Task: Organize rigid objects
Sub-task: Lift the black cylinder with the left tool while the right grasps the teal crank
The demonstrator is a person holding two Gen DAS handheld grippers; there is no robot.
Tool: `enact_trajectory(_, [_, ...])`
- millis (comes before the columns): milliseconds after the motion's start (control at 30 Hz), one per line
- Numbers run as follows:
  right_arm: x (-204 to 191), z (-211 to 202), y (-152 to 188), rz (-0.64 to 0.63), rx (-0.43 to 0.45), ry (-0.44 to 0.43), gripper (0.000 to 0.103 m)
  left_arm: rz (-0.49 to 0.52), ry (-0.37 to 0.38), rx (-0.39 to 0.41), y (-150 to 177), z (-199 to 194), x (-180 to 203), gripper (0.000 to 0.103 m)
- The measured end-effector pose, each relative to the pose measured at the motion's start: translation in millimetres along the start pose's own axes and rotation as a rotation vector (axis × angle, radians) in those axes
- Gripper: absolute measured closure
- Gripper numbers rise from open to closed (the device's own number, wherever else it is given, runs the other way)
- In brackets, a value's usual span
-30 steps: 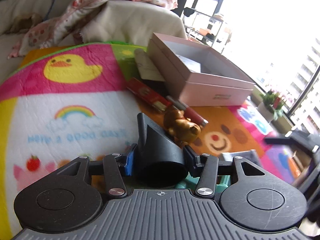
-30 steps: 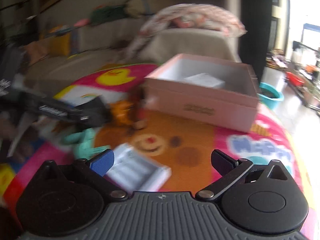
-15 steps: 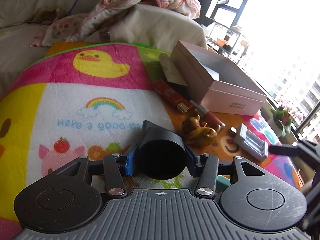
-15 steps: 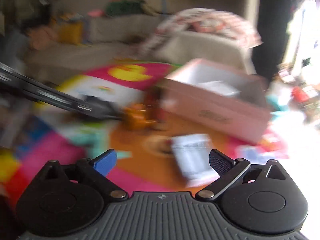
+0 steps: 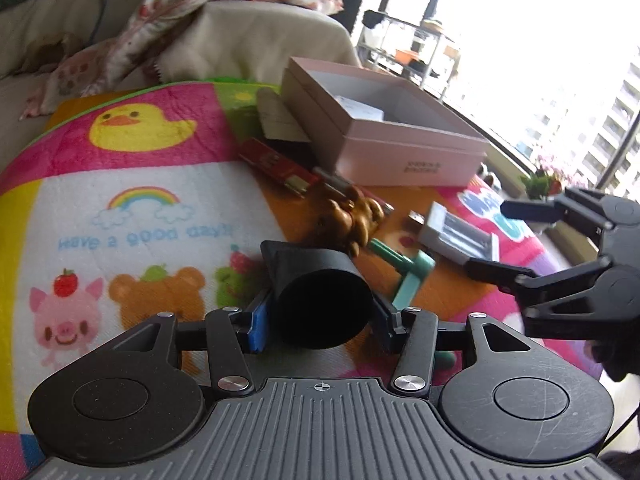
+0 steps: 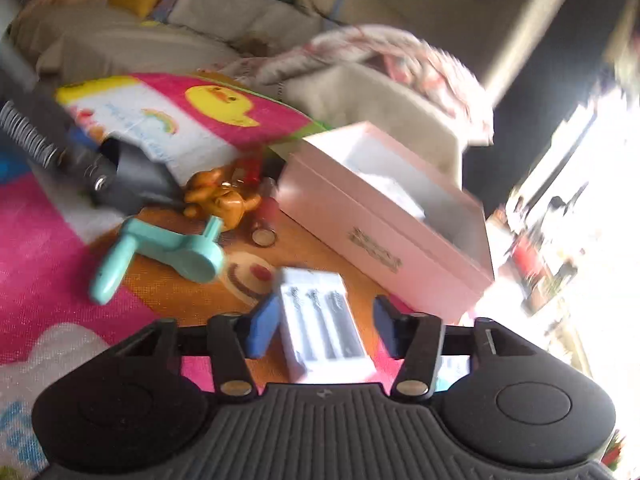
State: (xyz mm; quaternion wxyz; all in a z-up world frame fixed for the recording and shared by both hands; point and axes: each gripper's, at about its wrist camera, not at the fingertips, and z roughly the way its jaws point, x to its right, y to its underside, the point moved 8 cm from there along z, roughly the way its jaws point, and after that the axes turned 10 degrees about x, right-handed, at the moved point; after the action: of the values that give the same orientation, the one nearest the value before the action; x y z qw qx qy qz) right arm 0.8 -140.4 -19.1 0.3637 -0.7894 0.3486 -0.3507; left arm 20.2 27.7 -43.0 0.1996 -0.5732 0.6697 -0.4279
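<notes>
A: L gripper (image 5: 318, 316) — status?

B: Jaws closed on black nozzle (image 5: 320, 300), a pad on each flank, wide round mouth toward camera, flat end pointing away at 12. Held clear of play mat (image 5: 132, 184). Judged: clamped across the round barrel as that is the firmest part to pinch; likely bound for pink box (image 5: 384, 136), open-topped at 1 o'clock.

A: R gripper (image 6: 326, 326)?

B: Jaws have just been closing, now middling. White battery charger (image 6: 322, 322) lies between them, flat on mat. Left pad looks at its edge, right pad shows a gap; frame is blurred, so contact prob. not made yet. Not lifted. Judged: jaws straddle its narrow width, long axis along the fingers, since that is the span they can take.

A: Loose items?

B: Teal crank handle (image 6: 160, 250) at 10 o'clock of charger, gold bear figurine (image 6: 220, 198) beyond it, red flat pack (image 5: 276, 164) near the box's left wall. All on mat, outside box.

A: View differences?

B: L wrist view shows R gripper (image 5: 532, 240) from the side at 3 o'clock, poised over charger (image 5: 460, 236), plus the red pack clearly. R wrist view shows charger's slots, box front label, a white item inside box, and L gripper coming in at 9 o'clock w/ nozzle (image 6: 132, 180).
</notes>
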Motion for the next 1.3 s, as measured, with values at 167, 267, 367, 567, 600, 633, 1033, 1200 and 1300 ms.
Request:
enact_trajectory(167, [-22.7,-14.3,-10.3,0.137,0.036,-0.196,0.016,0.013,-0.066,-0.004,-0.7,-5.8,-10.9,0.049])
enact_trajectory(267, [-47.5,-8.0,-11.3,0.068,0.049,-0.238,0.016,-0.01,-0.066,-0.007,-0.6,-9.6,-20.5,0.05])
enact_trajectory(367, [-66.0,10.7,-12.5,0.058,0.024,-0.286,0.016,-0.004,-0.058,-0.01,0.0,-12.1,-21.7,0.05])
enact_trajectory(567, [-63.0,28.3,-12.9,0.143,-0.012,-0.318,0.028,0.032,-0.074,-0.002,-4.8,-4.5,-17.7,0.05])
enact_trajectory(600, [-62.7,26.1,-10.2,0.138,-0.009,-0.326,0.031,0.031,-0.074,0.001,-6.8,0.0,-17.6,0.05])
enact_trajectory(633, [-61.4,24.8,-7.7,0.132,-0.006,-0.324,0.031,0.033,-0.075,0.004,-8.7,4.9,-17.3,0.05])
enact_trajectory(1033, [-54.2,30.3,-6.6,0.15,0.003,-0.278,0.02,0.11,-0.076,0.077,-18.0,30.8,-16.3,0.047])
enact_trajectory(1200, [-58.0,29.0,-12.8,0.134,-0.004,-0.314,0.032,0.198,-0.08,0.106,-16.1,29.6,-12.5,0.047])
enact_trajectory(1300, [-56.5,15.6,-10.9,0.104,0.002,-0.312,0.032,0.225,-0.087,0.108,-14.0,24.7,-11.1,0.047])
